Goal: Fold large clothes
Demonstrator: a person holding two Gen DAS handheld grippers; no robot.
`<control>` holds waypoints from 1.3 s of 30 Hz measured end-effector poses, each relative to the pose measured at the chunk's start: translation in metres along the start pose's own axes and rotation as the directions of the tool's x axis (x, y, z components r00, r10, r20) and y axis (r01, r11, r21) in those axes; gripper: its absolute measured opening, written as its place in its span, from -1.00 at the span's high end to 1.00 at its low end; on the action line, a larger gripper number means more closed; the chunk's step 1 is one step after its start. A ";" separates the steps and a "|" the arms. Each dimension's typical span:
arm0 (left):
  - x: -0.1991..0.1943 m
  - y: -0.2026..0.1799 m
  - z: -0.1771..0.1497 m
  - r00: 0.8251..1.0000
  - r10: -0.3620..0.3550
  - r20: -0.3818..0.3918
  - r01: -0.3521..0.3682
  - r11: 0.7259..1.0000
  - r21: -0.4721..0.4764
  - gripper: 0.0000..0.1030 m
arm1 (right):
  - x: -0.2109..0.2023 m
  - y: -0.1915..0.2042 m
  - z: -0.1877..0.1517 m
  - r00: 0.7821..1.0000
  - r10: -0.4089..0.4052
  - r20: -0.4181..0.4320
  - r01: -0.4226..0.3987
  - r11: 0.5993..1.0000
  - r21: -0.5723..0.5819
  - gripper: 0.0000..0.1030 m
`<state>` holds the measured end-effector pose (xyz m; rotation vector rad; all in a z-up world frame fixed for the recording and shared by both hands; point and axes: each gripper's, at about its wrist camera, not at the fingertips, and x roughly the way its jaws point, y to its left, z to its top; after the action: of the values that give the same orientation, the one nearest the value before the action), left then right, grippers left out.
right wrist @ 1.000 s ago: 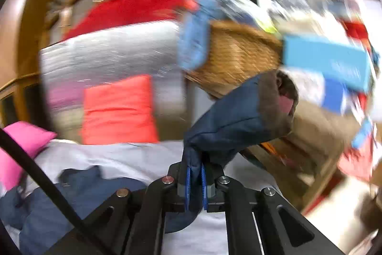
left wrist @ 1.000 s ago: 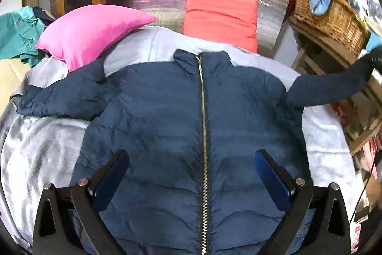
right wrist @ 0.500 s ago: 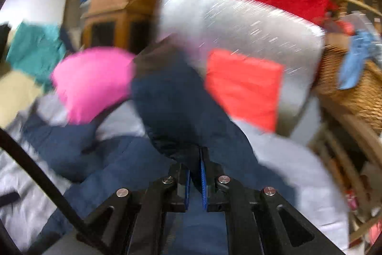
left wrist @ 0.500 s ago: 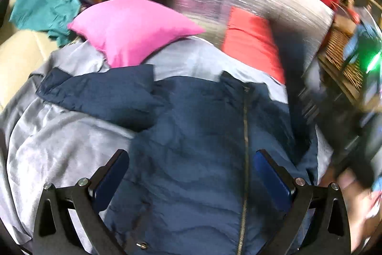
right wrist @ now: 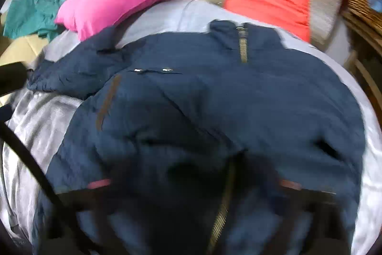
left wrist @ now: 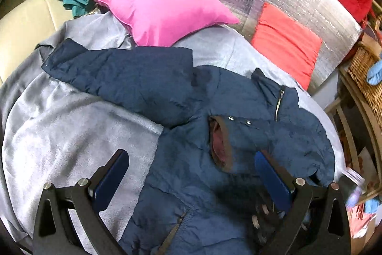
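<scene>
- Nearest to me, the left gripper [left wrist: 191, 179] hangs over the hem side of the navy jacket [left wrist: 191, 135]. Its 2 blue pads stand wide apart and hold nothing.
- The right gripper [right wrist: 193, 185] is strongly blurred at the bottom of its own view. Its jaws are opening and spread wide over the front of the jacket. I see no cloth pinched between them.
- The jacket lies front up on the grey sheet [left wrist: 71, 135] of the bed. Its long axis runs from the hem, near the grippers, to the collar [right wrist: 241, 32] far away, and the collar points to the orange cushion [left wrist: 286, 44]. The zipper [right wrist: 243, 49] follows this same line.
- 1 sleeve is folded across the chest, and its cuff [left wrist: 220, 147] shows a reddish lining. The other sleeve [left wrist: 119, 73] lies spread to the side, toward the pink pillow [left wrist: 162, 6].
- What can go wrong, I think: the padded sleeve on the chest is puffy and may spring back or slide off, now that nothing grips it.
- Also the spread sleeve lies near the pink pillow. If it is lifted carelessly, it may catch the pillow or pull the whole jacket crooked on the smooth sheet.
</scene>
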<state>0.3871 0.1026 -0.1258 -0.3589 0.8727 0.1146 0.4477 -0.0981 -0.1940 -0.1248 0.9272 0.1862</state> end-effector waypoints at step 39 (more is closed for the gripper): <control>0.030 -0.043 -0.034 0.997 -0.038 -0.070 0.045 0.994 0.101 -1.00 | -0.055 -0.085 -0.016 0.999 0.012 0.036 -0.017 0.988 0.151 -1.00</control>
<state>0.3921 0.0494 -0.1578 -0.2857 0.9345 0.0193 0.4206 -0.1899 -0.1568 0.0254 0.9039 0.1307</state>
